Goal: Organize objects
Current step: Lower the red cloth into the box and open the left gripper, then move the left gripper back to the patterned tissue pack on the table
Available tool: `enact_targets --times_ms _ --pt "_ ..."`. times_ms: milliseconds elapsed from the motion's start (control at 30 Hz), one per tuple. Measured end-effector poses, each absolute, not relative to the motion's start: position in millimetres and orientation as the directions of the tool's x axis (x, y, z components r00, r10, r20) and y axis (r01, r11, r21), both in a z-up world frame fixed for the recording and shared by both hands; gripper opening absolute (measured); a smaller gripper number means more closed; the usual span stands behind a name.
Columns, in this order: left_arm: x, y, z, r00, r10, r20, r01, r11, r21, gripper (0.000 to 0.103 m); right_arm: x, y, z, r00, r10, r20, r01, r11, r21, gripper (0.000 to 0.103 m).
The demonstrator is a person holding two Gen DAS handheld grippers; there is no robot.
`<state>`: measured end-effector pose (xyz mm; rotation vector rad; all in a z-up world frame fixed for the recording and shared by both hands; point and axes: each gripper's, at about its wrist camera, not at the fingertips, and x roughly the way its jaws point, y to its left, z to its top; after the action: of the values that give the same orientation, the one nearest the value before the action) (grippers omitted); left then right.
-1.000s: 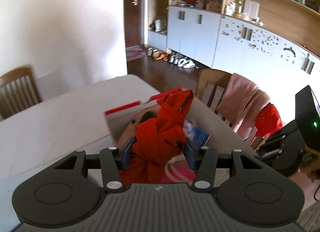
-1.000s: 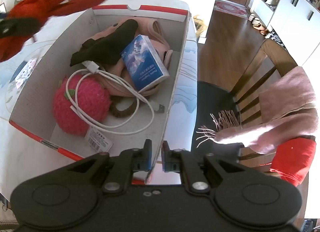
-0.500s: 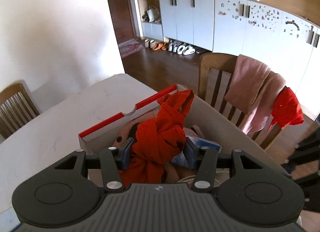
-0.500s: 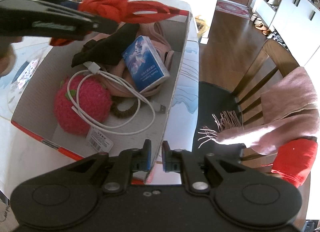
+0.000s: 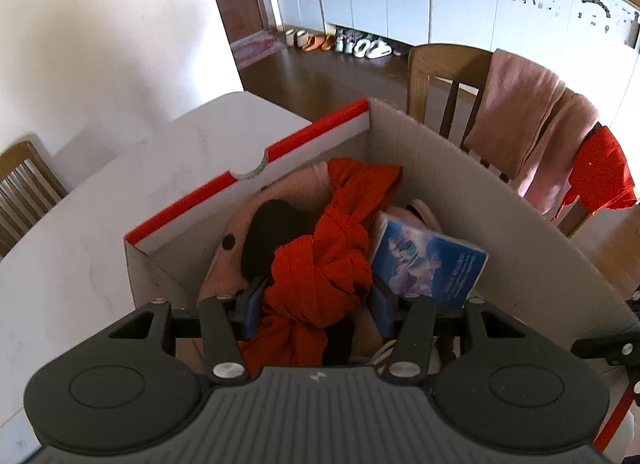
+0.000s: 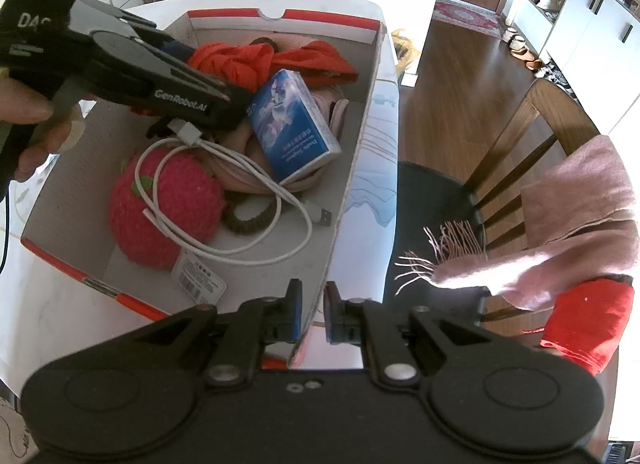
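Right wrist: right gripper (image 6: 311, 314) clamps box wall (image 6: 352, 168).

Cloth (image 5: 324, 264) in box (image 5: 460, 168), beside packet (image 5: 428, 260)

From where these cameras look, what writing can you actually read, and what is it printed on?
"GenRobot.AI": on the side of the left gripper.
"DA...": cut off, on the black part above that gripper.
Blue packet: print too blurred to read.
White barcode tag: too small to read.

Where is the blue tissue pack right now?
In the right wrist view the blue tissue pack lies inside the cardboard box, toward its right wall, on pink fabric, just right of the red cloth.
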<state>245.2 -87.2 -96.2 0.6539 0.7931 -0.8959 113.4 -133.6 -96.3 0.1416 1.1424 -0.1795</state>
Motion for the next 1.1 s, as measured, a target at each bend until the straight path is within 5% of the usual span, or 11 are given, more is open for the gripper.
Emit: enact_targets --times_ms 267,467,967,1100 --pt "243.3 -87.3 -100.9 0.384 -0.404 -0.83 0.867 0.466 0.174 0.055 113.0 -133.6 -95.9 0.401 -0.072 -0.913 0.217 0.976 0.018 0.009" --pt "237.9 -82.6 -96.9 0.374 -0.432 -0.82 0.877 0.454 0.161 0.07 112.8 -133.2 -94.6 0.4 -0.076 -0.913 0.22 0.975 0.015 0.009" --pt "225.2 -44.6 -64.8 0.346 -0.516 -0.784 0.864 0.5 0.053 0.071 112.0 -131.9 -94.6 0.397 -0.081 -0.914 0.221 0.975 0.01 0.009" --pt "220.9 -27.1 -49.9 0.354 -0.542 -0.762 0.858 0.513 0.033 0.08 111.6 -131.4 -94.1 0.395 -0.081 -0.915 0.221 0.975 0.009 0.009"
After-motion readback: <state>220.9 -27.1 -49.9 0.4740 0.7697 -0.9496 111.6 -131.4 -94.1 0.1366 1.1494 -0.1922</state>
